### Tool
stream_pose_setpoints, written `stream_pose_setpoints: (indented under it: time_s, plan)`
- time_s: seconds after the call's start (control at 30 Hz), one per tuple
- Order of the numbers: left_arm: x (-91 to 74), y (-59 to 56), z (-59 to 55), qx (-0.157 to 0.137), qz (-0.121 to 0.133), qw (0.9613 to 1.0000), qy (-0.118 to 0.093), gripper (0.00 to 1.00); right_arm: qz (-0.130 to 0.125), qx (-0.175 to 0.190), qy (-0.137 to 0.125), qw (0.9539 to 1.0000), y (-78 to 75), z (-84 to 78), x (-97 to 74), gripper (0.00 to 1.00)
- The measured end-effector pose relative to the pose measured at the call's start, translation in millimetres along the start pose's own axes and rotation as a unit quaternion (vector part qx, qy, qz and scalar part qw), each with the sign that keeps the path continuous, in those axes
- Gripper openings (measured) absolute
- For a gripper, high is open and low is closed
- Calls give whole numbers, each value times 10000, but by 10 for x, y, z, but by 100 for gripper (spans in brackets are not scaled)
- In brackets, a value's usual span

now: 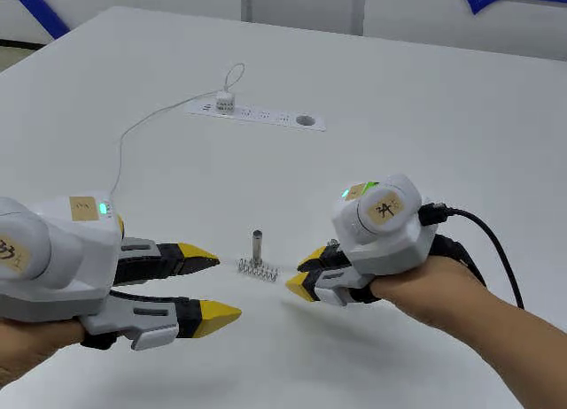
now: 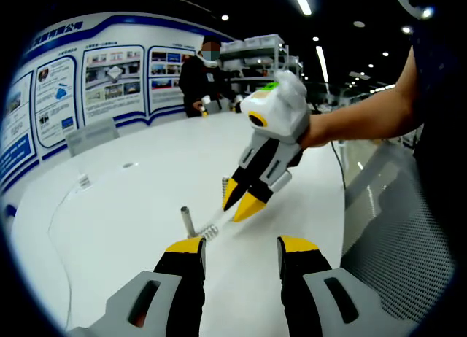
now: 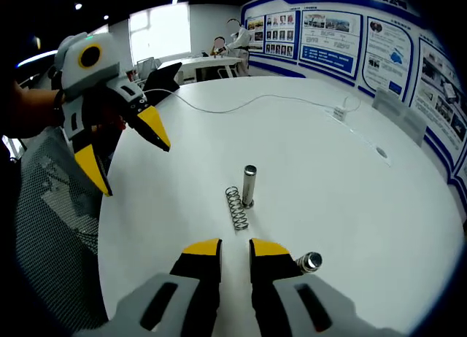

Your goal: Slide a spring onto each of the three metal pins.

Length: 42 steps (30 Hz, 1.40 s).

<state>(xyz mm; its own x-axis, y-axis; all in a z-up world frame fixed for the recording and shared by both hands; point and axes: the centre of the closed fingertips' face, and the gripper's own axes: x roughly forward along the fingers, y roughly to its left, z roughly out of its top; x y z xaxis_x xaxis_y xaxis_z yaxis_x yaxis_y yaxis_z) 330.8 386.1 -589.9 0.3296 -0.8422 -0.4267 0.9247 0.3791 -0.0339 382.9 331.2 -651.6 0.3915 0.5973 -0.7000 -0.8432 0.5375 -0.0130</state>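
Observation:
A short metal pin [image 1: 258,246] stands upright on the white table [image 1: 399,143], with a small spring [image 1: 258,269] lying flat just in front of it. My left gripper [image 1: 213,287] is left of them, jaws wide apart and empty. My right gripper [image 1: 299,274] is close on the right, jaws only narrowly apart with nothing between them. In the left gripper view the pin [image 2: 188,220] and spring [image 2: 211,231] sit just ahead of my left gripper [image 2: 241,246]. In the right gripper view the spring [image 3: 236,207] leans by the pin [image 3: 249,185] ahead of my right gripper [image 3: 235,248]; a second pin [image 3: 310,262] lies beside its right finger.
A white power strip [image 1: 257,115] with a plug and a thin cable [image 1: 133,135] lies farther back on the table. A person [image 2: 201,74] stands beyond the table's far side. The table's edge [image 3: 102,227] and a mesh chair lie below it.

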Motion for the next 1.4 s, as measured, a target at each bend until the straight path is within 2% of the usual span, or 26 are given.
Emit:
stream_pose_setpoints:
  time_s: [0.27, 0.73, 1.4]
  plan:
    - [-13, 19, -10, -9, 23, 10000, 17, 41, 17, -69, -24, 10000, -5, 81, 132, 17]
    - [-24, 48, -37, -48, 40, 10000, 35, 40, 52, -121, 105, 9999, -57, 60, 337, 17]
    - [-34, 64, -60, -62, 50, 9999, 69, 39, 116, -144, 174, 9997, -48, 42, 384, 12]
